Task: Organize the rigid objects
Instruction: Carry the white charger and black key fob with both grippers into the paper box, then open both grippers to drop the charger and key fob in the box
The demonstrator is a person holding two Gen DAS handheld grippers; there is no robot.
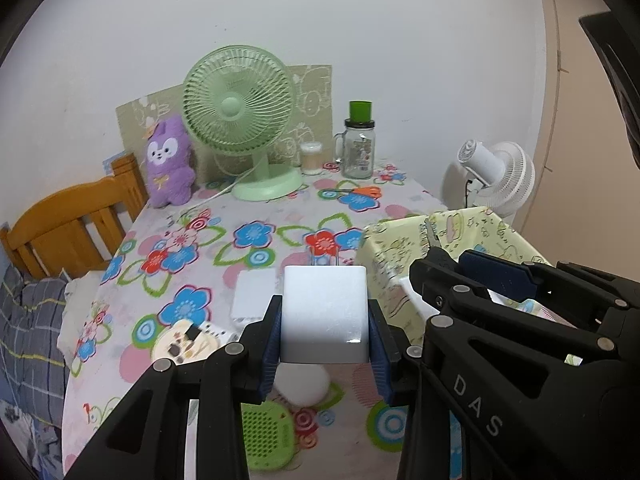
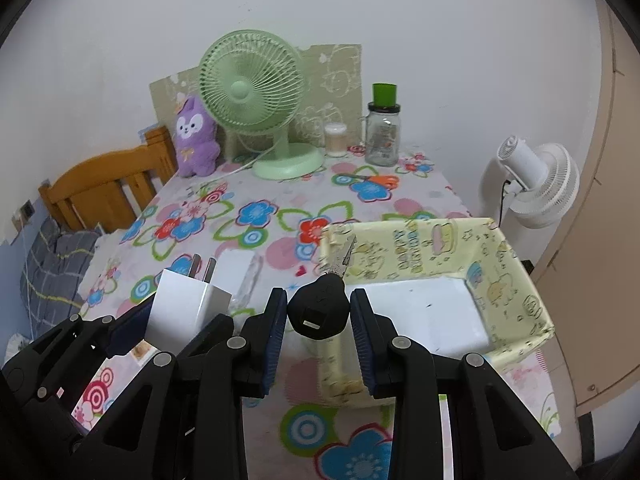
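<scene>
Two fans are counted: one green desk fan (image 1: 239, 120), one white fan (image 1: 496, 172). One purple plush toy (image 1: 168, 160), one glass jar (image 1: 359, 152), one small round container (image 1: 311, 158), one yellow patterned box (image 2: 460, 256), one white charger plug (image 1: 324, 312), one black-headed key (image 2: 320, 312), one green perforated item (image 1: 266, 436), one white flat pack (image 1: 254, 294).
</scene>
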